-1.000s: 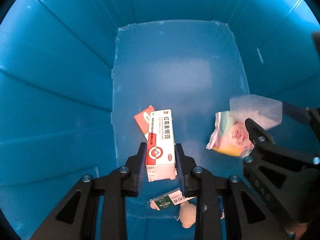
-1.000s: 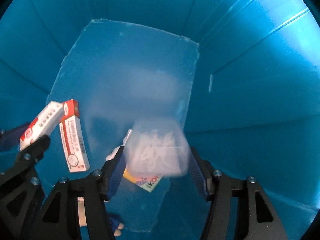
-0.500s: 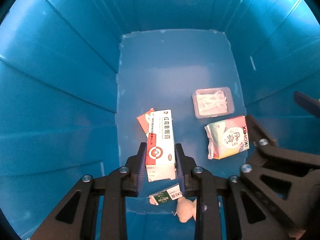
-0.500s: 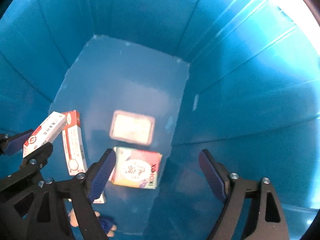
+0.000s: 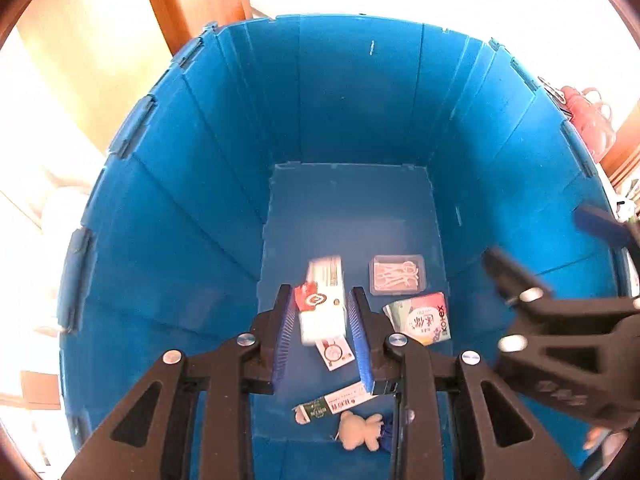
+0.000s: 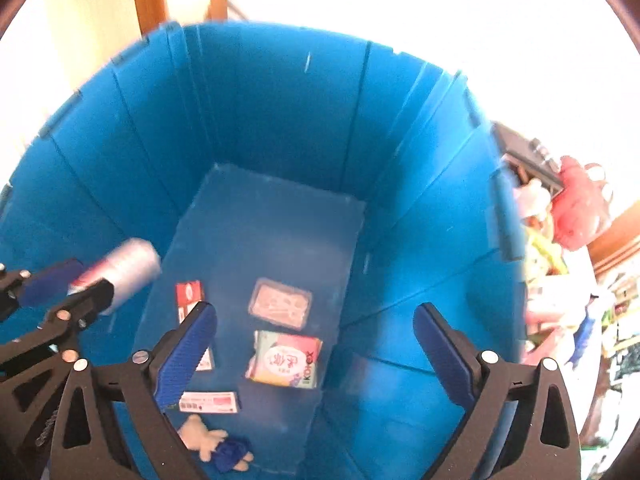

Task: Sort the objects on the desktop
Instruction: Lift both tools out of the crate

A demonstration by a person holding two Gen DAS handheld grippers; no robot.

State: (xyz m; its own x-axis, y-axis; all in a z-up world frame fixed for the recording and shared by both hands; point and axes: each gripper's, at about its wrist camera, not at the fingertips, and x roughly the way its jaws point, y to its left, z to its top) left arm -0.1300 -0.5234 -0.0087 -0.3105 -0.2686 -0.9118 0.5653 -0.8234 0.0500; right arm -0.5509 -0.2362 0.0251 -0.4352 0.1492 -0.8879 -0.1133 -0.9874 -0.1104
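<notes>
Both grippers hang over a deep blue bin [image 5: 192, 208]. My left gripper [image 5: 322, 320] is open; a white and red medicine box [image 5: 324, 300] is blurred between its jaws, apparently loose and falling. In the right wrist view the same box [image 6: 124, 272] is a blur by the left gripper. My right gripper [image 6: 316, 344] is wide open and empty. On the bin floor lie a clear floss-pick case [image 5: 397, 274], a Kotex pack [image 5: 422, 319], another red and white box [image 5: 335, 354], a green-ended box [image 5: 334, 402] and a small plush toy [image 5: 360, 430].
Outside the bin [image 6: 420, 184] at the right stand a red bottle [image 6: 580, 204] and a clutter of mixed items [image 6: 560, 304]. A wooden frame [image 5: 192, 0] stands behind the bin.
Both grippers have risen out of the bin. The right gripper let go of the clear case, which now lies on the floor. The left jaws have opened and the medicine box is loose.
</notes>
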